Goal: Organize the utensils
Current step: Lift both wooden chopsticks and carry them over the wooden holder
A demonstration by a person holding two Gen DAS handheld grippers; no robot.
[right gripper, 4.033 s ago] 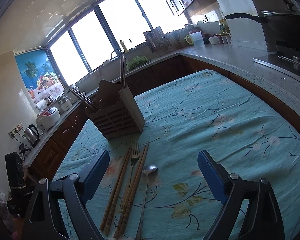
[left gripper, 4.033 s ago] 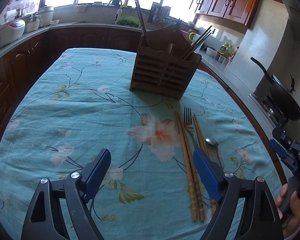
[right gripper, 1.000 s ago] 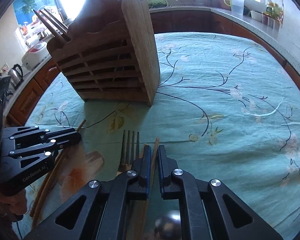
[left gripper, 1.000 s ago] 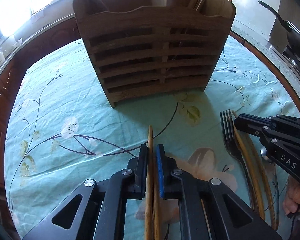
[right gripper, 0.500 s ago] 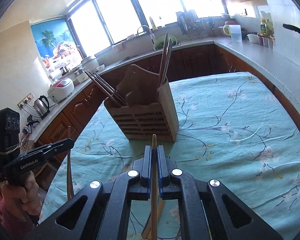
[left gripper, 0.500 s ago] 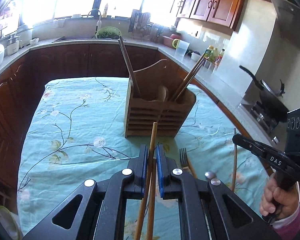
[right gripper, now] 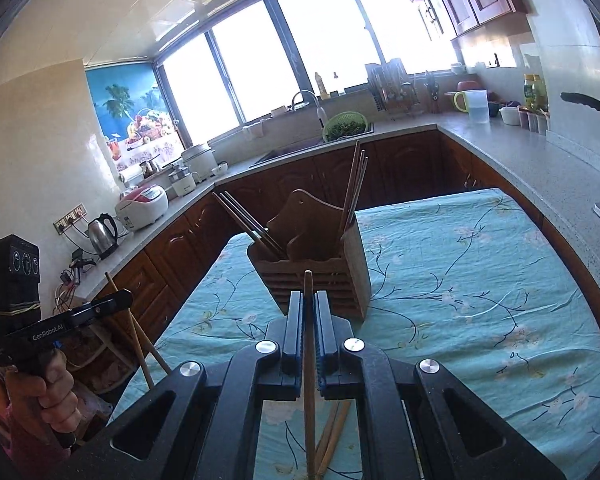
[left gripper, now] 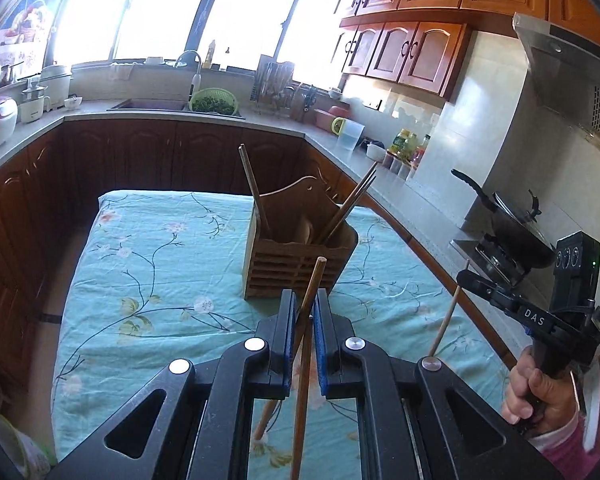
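Observation:
My left gripper [left gripper: 303, 300] is shut on a pair of wooden chopsticks [left gripper: 314, 280], which cross between its blue pads and hang above the floral tablecloth [left gripper: 160, 260]. The slatted wooden utensil holder [left gripper: 300, 258] stands ahead on the table, with dark chopsticks leaning in its two end compartments. My right gripper [right gripper: 308, 300] is shut on one wooden chopstick [right gripper: 308, 284] that points at the holder [right gripper: 320, 276]. Each gripper shows in the other's view, lifted beside the table: the right gripper [left gripper: 464, 276] at right, the left gripper [right gripper: 126, 298] at left.
Dark wood cabinets and a grey counter [right gripper: 520, 160] wrap around the table. A wok [left gripper: 516, 232] sits on the stove at right. A rice cooker [right gripper: 142, 206] and a kettle [right gripper: 102, 234] stand on the left counter. A hand [left gripper: 540, 392] grips the right gripper's handle.
Both grippers, open above the table four seconds ago, have risen and drawn back with chopsticks in them over the last second. The holder now looks smaller and farther away.

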